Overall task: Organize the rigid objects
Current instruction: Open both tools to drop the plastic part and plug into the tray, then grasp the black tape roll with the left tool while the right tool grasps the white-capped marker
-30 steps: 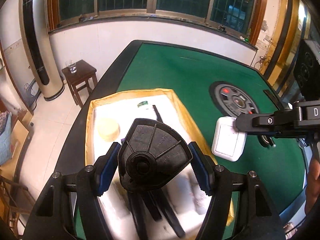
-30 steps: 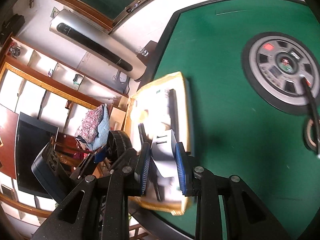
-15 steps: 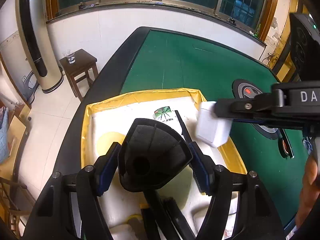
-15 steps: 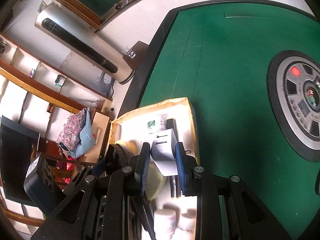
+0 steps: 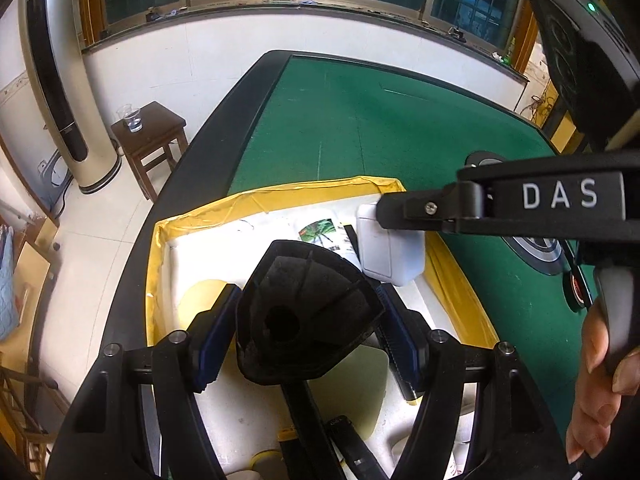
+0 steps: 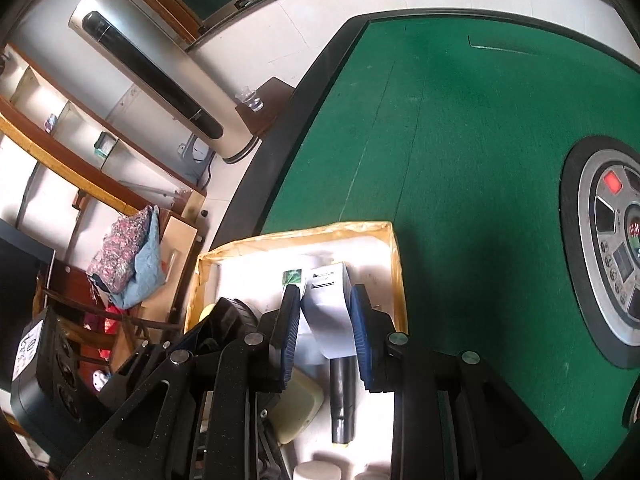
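Note:
My left gripper is shut on a black fan-shaped plastic part and holds it above a white tray with a yellow rim. My right gripper is shut on a white box-shaped adapter; it also shows in the left wrist view, held over the tray's far right corner. In the tray lie a small white bottle with a green label, pale yellow pieces and a black cylinder.
The tray sits at the near left corner of a green felt table with a black rim. A round grey control panel is set into the table's middle. A wooden stool with a glass stands on the floor to the left.
My right gripper has carried the white adapter left from over the green felt to over the tray's far right corner. My left gripper keeps the black part and has shifted slightly.

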A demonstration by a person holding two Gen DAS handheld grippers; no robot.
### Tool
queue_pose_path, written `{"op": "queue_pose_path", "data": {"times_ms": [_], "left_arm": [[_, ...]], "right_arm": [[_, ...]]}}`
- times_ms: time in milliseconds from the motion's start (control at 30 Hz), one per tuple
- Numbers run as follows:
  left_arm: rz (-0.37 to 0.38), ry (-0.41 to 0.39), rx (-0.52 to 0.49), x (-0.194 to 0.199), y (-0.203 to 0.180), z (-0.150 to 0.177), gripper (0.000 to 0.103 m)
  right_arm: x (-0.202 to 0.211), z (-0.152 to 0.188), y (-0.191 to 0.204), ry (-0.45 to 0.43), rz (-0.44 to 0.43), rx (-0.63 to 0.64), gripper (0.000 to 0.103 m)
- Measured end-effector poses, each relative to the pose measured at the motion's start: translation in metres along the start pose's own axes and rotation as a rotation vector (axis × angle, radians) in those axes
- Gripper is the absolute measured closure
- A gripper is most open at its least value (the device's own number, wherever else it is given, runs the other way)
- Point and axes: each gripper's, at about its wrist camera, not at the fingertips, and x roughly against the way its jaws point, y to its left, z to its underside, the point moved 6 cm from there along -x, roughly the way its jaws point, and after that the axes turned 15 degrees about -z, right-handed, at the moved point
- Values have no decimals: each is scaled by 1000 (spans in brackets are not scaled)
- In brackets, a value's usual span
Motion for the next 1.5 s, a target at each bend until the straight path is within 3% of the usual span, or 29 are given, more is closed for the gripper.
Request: {"op": "queue_pose_path", "data": {"times_ms": [400,633,967,1133,1200,1333,1500], "left_arm": [[25,25,16,7,-1,2,27],[62,-20,49,39,-7,4,27],[145,-49,5,86,-63,19,27],[193,-39,-79,106,-112,36,27],[205,-26,-123,110,-131,45,27],[217,-5,-172,117,-158,60,27],[204,9,-197,124,-171,71,27]], "right_arm": [[11,-3,10,7,-36,33,79],[46,10,5,-34,-75,13,79],[97,49,-45,-60,-77,-88,79],[150,53,-98,-137,23,-134,79],[167,52,-124,-150,84,-160,70],[187,53,-178,-127,160,-211,68],[180,50,-208,-69,206,-193,68]]}}
